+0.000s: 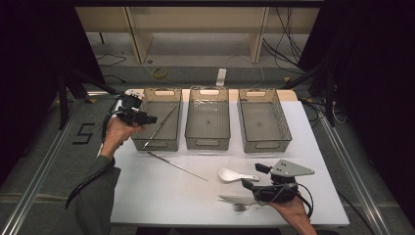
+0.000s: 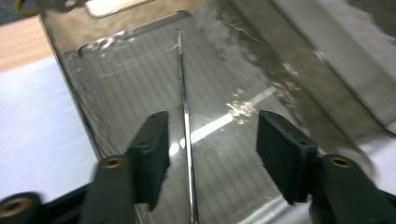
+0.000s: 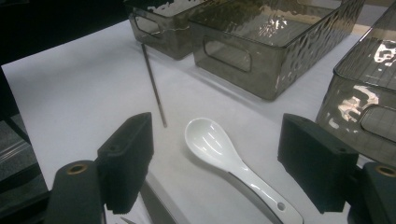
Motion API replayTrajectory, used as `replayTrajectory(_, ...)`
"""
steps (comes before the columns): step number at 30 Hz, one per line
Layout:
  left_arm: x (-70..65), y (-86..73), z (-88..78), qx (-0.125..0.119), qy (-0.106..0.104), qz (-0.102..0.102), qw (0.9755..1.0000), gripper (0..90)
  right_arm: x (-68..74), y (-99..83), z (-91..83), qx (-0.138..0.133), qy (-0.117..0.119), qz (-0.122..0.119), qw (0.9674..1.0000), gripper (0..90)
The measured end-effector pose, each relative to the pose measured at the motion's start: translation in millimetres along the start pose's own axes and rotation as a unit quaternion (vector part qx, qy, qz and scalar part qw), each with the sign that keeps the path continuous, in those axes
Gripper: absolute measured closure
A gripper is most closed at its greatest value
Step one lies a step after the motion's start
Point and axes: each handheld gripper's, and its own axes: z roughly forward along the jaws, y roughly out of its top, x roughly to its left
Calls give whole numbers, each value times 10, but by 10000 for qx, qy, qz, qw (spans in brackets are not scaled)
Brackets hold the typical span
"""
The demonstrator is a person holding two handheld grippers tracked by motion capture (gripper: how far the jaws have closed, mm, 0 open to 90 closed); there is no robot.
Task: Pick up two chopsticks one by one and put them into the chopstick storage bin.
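My left gripper (image 1: pixel 147 119) hangs over the left bin (image 1: pixel 172 139), jaws spread wide with nothing pinched. Right between them, in the left gripper view, I see the metal chopstick (image 2: pixel 186 116): thin, shiny silver, dead straight, not touching either pad. It runs from below my jaws off to the far wall of the bin, leaning across it. The bin's smoky see-through plastic with a ribbed floor.

My right gripper (image 1: pixel 250 177) sits low over the table, jaws also wide and holding nothing. Just ahead of them lies a white spoon (image 3: pixel 219 151), glossy, bowl up. Past my left jaw is a second chopstick (image 3: pixel 153 85), flat on the table. A white fork (image 1: pixel 238 204) lies under that gripper.
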Motion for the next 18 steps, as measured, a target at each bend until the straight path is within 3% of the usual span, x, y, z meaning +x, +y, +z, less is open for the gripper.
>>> replayTrajectory(2,-72,-52,-101,-149,-147,94,9997,365,2,2,0,-1,-4,-6,10000,276)
replayTrajectory(3,-111,-74,-142,-192,-216,211,9994,355,1,2,3,-5,4,3,10000,276)
replayTrajectory(5,-189,-59,-198,-54,-240,495,9985,334,2,2,9,21,2,-1,10000,276)
replayTrajectory(6,-239,-49,-241,-95,-211,642,9977,314,8,5,9,17,-2,-19,10000,276)
replayTrajectory(7,-289,-42,-288,-143,-322,753,9965,311,16,9,9,15,-3,-39,10000,276)
replayTrajectory(9,-394,-37,-341,-97,-572,998,9933,298,29,15,3,-6,-8,-83,10000,276)
replayTrajectory(15,-625,-89,-265,363,-798,1537,9842,266,25,7,4,26,-10,-96,10000,276)
replayTrajectory(18,-705,-137,-209,580,-898,1786,9781,230,25,7,-3,29,-23,-118,9999,276)
